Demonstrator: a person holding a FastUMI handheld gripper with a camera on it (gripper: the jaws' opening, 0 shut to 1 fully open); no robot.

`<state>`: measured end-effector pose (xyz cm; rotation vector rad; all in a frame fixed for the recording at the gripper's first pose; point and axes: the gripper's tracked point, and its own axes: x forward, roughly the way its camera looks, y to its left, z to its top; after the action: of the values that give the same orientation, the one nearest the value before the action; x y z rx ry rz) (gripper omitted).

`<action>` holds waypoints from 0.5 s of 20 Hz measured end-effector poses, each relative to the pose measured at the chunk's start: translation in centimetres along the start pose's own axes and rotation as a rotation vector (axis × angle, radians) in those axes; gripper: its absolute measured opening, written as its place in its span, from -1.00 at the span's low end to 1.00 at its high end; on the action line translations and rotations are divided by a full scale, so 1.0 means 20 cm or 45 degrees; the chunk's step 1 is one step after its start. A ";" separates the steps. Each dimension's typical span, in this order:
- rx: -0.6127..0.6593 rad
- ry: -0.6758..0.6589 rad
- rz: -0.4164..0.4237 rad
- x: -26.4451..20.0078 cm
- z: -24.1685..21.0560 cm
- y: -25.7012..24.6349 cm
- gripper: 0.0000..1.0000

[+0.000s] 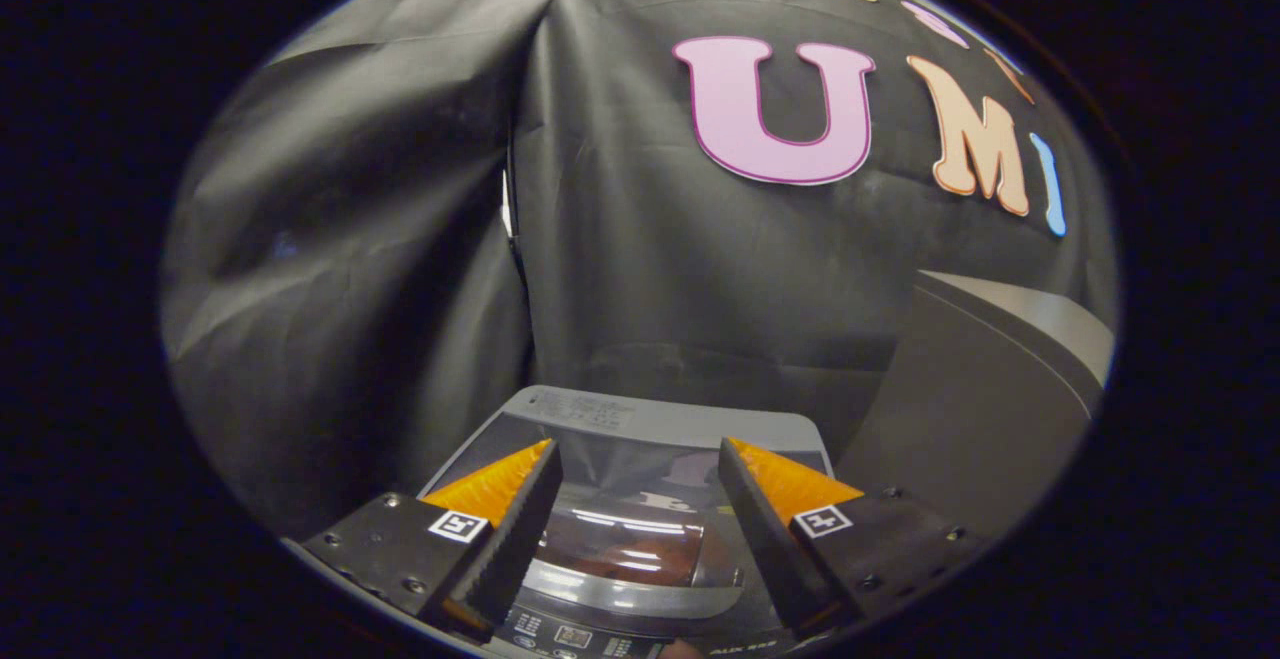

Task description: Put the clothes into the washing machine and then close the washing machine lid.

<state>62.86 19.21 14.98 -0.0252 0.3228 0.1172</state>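
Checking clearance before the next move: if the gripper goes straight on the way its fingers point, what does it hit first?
Probably the washing machine lid: its glossy surface lies between and just ahead of the open gripper. Beyond its far edge hangs the booth wall. Depth is unclear, so the line may skim over the lid.

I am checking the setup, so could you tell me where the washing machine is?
The washing machine sits directly below the open hand-held gripper, its glossy lid between the fingers, backed by the black cloth wall.

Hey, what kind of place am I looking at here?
Likely a staged laundry corner in a recording booth. A top-loading washing machine with a glossy closed lid sits below the open gripper, black cloth wall hangs behind it, and a grey cabinet stands beside it.
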 end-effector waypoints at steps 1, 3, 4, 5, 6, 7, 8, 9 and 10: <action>0.005 -0.004 0.000 -0.01 0.00 0.00 0.91; 0.016 -0.010 0.001 -0.03 0.02 0.00 0.91; 0.022 -0.014 0.001 -0.04 0.02 0.01 0.91; 0.024 -0.020 0.002 -0.05 0.03 0.00 0.91; 0.025 -0.022 0.005 -0.06 0.03 0.01 0.91; 0.026 -0.032 0.002 -0.07 0.04 0.00 0.91; 0.026 -0.038 0.003 -0.09 0.04 0.00 0.91; 0.025 -0.043 0.005 -0.10 0.05 0.00 0.91; 0.022 -0.047 0.003 -0.12 0.04 0.00 0.91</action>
<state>60.93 19.02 16.49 -0.0056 0.2868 0.1171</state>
